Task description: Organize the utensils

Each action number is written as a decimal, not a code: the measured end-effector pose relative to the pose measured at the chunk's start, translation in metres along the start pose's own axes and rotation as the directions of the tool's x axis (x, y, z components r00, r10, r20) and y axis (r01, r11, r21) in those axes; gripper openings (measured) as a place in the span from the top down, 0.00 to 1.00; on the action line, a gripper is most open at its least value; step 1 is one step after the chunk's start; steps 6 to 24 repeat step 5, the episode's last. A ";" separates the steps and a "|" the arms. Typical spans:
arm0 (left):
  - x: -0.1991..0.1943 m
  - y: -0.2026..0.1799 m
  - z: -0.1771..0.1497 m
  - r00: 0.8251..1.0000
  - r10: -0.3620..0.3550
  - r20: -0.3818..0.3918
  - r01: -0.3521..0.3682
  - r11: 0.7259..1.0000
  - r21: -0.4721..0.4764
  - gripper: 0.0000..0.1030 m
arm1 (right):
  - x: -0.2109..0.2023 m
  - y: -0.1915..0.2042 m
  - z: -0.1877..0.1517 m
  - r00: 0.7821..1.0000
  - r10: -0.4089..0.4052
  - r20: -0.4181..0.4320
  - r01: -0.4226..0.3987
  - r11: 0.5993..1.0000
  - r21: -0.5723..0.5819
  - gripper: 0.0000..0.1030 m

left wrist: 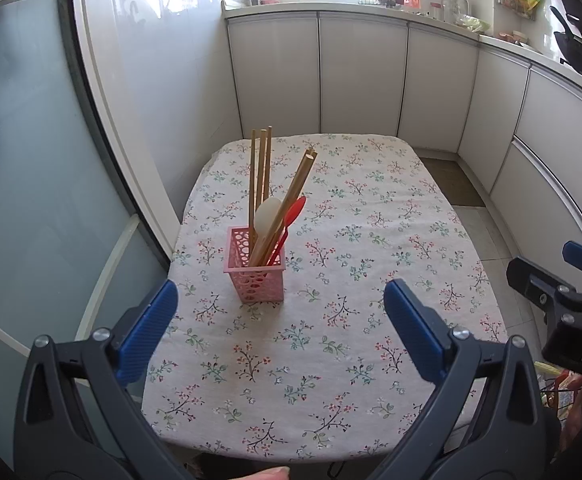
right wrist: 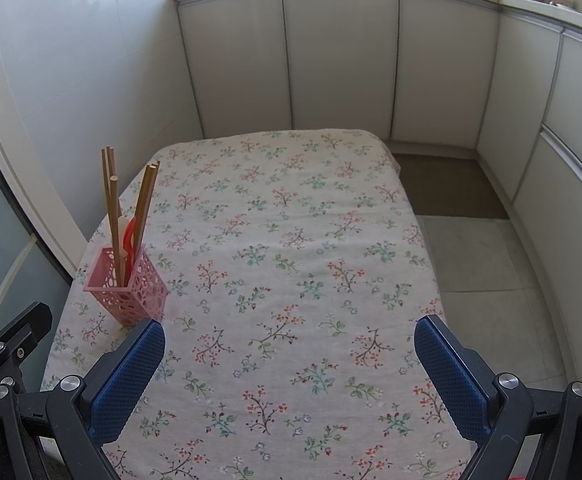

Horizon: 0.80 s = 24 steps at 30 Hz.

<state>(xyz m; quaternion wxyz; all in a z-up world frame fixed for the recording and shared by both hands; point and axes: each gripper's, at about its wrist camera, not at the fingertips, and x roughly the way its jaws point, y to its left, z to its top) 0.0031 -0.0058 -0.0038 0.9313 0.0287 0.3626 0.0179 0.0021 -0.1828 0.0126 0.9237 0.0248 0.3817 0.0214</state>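
A pink perforated utensil holder (left wrist: 255, 272) stands upright on the floral tablecloth (left wrist: 371, 240), left of middle. It holds several wooden chopsticks (left wrist: 259, 172), a white spoon (left wrist: 267, 212) and a red spoon (left wrist: 293, 214). My left gripper (left wrist: 281, 308) is open and empty, just in front of the holder and above the table. In the right wrist view the holder (right wrist: 129, 294) stands at the left. My right gripper (right wrist: 289, 346) is open and empty over the table's near right part. The right gripper's body (left wrist: 563, 292) shows at the right edge of the left wrist view.
White cabinets (left wrist: 363, 76) with a cluttered counter run behind and to the right of the table. A glass sliding door (left wrist: 31, 160) stands close on the left. Tiled floor and a brown mat (right wrist: 447, 188) lie to the table's right.
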 end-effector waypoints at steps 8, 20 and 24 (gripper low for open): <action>0.003 0.002 0.000 1.000 -0.009 -0.009 0.009 1.000 -0.010 0.00 | 0.001 0.000 0.000 1.000 0.002 -0.001 -0.002 1.000 0.004 0.01; 0.003 0.002 0.000 1.000 -0.009 -0.009 0.009 1.000 -0.010 0.00 | 0.001 0.000 0.000 1.000 0.002 -0.001 -0.002 1.000 0.004 0.01; 0.003 0.002 0.000 1.000 -0.009 -0.009 0.009 1.000 -0.010 0.00 | 0.001 0.000 0.000 1.000 0.002 -0.001 -0.002 1.000 0.004 0.01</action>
